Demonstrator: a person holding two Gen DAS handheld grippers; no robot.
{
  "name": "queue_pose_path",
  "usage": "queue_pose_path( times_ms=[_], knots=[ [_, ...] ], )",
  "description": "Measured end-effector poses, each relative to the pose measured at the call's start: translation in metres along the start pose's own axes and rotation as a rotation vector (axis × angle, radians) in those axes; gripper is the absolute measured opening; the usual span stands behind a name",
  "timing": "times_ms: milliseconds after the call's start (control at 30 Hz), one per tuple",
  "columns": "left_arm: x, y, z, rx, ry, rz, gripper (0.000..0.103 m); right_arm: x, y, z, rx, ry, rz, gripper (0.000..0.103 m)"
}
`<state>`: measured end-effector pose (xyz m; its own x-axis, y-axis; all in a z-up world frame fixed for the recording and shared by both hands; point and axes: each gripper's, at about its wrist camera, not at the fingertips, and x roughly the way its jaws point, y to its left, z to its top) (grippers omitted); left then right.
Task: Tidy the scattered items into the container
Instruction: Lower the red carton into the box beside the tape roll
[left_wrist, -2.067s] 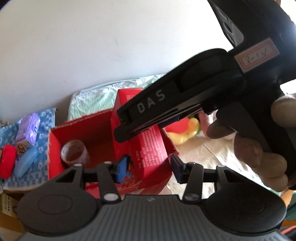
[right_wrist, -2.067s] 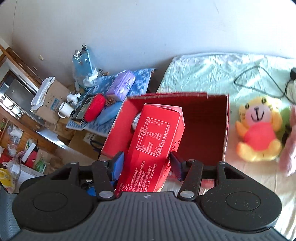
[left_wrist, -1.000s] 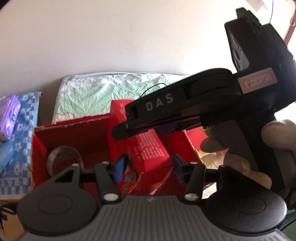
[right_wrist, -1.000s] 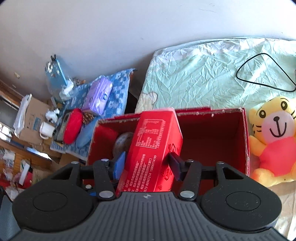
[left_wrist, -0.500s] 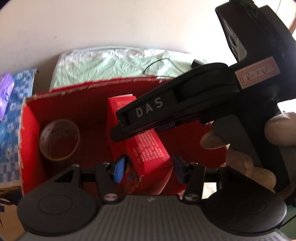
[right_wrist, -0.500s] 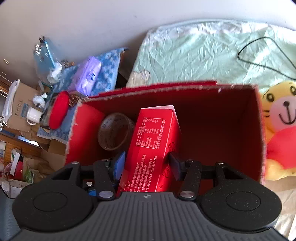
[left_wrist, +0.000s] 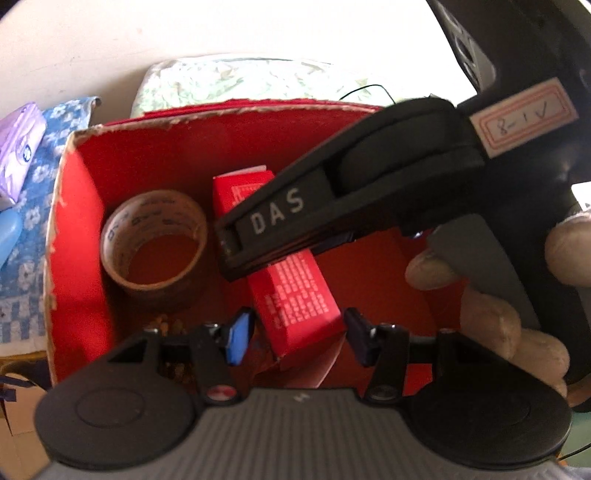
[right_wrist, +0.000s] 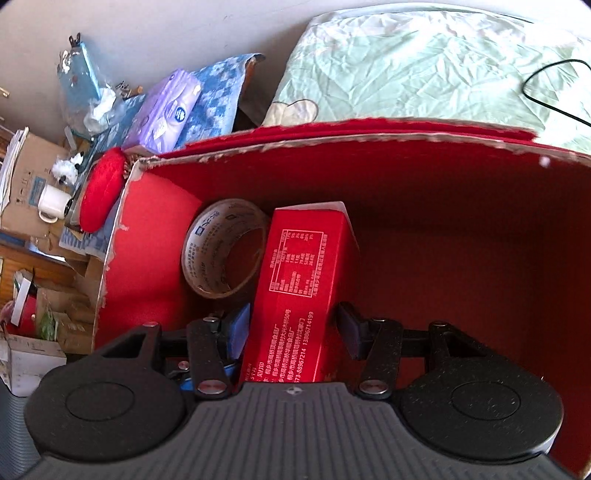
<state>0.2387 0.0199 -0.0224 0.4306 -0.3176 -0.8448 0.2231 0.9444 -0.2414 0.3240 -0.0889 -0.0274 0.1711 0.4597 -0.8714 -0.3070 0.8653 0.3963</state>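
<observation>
Container (right_wrist: 424, 147): one carton (right_wrist: 299, 280), one tape roll (right_wrist: 221, 251).

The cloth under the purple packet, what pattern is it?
Blue cloth with white flowers and checks, clearest in the right wrist view.

White capitals reading "DAS" stand on the black side of the right gripper (left_wrist: 280, 218), seen from the left wrist view, and a red-bordered white sticker (left_wrist: 524, 118) higher on the same tool carries the handwritten mark "8-1" followed by a tick. The red carton (right_wrist: 295, 291) bears a white-printed table and lines of Chinese characters too small to read, along with digits that appear to run "8896?214 13806714199". The tape roll (right_wrist: 221, 247) shows small printed labels on its inner core, none of them legible.
</observation>
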Motion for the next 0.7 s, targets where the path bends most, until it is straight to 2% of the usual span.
queue_pose_path(
  times_ms=[267, 400, 700],
  knots=[
    [0.008, 0.015, 0.000, -0.022, 0.001, -0.003, 0.058, 0.005, 0.004, -0.001, 0.018, -0.002, 0.005, 0.055],
    [0.009, 0.015, -0.001, 0.005, -0.002, 0.030, 0.061, 0.007, 0.006, -0.004, 0.032, -0.020, 0.009, 0.057],
    [0.012, 0.022, -0.004, -0.006, 0.002, 0.021, 0.060, 0.011, 0.003, -0.003, 0.034, -0.001, 0.032, 0.062]
  ],
)
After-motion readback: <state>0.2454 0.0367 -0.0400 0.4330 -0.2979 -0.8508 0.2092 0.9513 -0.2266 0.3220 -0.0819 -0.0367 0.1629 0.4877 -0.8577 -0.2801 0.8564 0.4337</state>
